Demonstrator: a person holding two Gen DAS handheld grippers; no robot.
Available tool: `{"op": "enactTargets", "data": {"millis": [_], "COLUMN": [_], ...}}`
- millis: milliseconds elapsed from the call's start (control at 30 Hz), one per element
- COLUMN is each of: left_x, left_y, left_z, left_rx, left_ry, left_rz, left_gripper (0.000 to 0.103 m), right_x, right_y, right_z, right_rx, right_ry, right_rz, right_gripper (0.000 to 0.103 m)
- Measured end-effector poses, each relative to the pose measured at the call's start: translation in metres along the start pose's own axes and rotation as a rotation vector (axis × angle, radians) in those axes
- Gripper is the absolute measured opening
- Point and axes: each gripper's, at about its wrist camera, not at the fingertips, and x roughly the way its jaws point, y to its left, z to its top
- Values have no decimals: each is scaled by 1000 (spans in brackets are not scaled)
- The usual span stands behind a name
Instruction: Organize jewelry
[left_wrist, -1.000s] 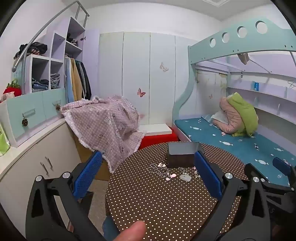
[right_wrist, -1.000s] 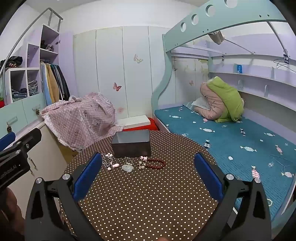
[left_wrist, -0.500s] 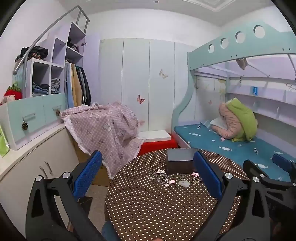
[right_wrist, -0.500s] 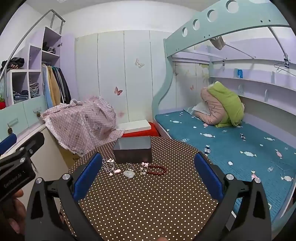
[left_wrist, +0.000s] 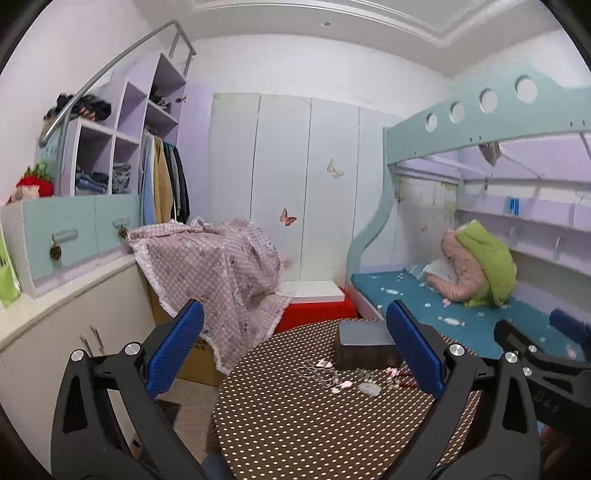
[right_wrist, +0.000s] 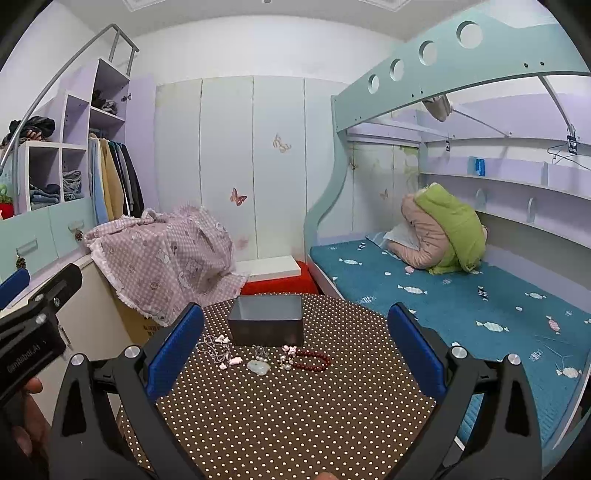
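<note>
A dark grey open box (right_wrist: 266, 325) stands at the far side of a round table with a brown polka-dot cloth (right_wrist: 288, 413). Just in front of it lie a silver chain with pink charms (right_wrist: 219, 350), a pale green pendant (right_wrist: 258, 367), pearl pieces (right_wrist: 284, 360) and a dark red bead bracelet (right_wrist: 312, 360). My right gripper (right_wrist: 295, 347) hangs open above the near table, empty. My left gripper (left_wrist: 295, 354) is open too, held left of the table; through it I see the box (left_wrist: 365, 349) and the jewelry (left_wrist: 343, 380).
A bunk bed with a teal mattress (right_wrist: 461, 295) runs along the right. A pink checked cloth (right_wrist: 166, 262) covers something behind the table, beside a red and white stool (right_wrist: 277, 277). White cabinets and shelves (left_wrist: 55, 277) line the left wall.
Both grippers have tilted upward and drawn back a little, so the table, box and jewelry sit lower in both views. Both stay open and empty.
</note>
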Motion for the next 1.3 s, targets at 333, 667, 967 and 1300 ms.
{"op": "enactTargets", "data": {"millis": [333,667,967,1300], "left_x": [-3,-4,-9,-10], "left_y": [-6,-8,-8,-8], "left_z": [4,5,6,12], "left_rx": [34,32,35,33], "left_ry": [7,-3,-23,-34], "left_rz": [29,34,33,33], "left_gripper": [98,98,98,98], "right_x": [-1,-5,-7,-10], "right_y": [5,2,4,6], "right_z": [0,4,7,11], "right_rx": [-10,-7,-8,-14], "right_ry": [-16,-41,-54,-68], "right_rz": [4,2,2,5], "right_gripper": [96,96,96,96]}}
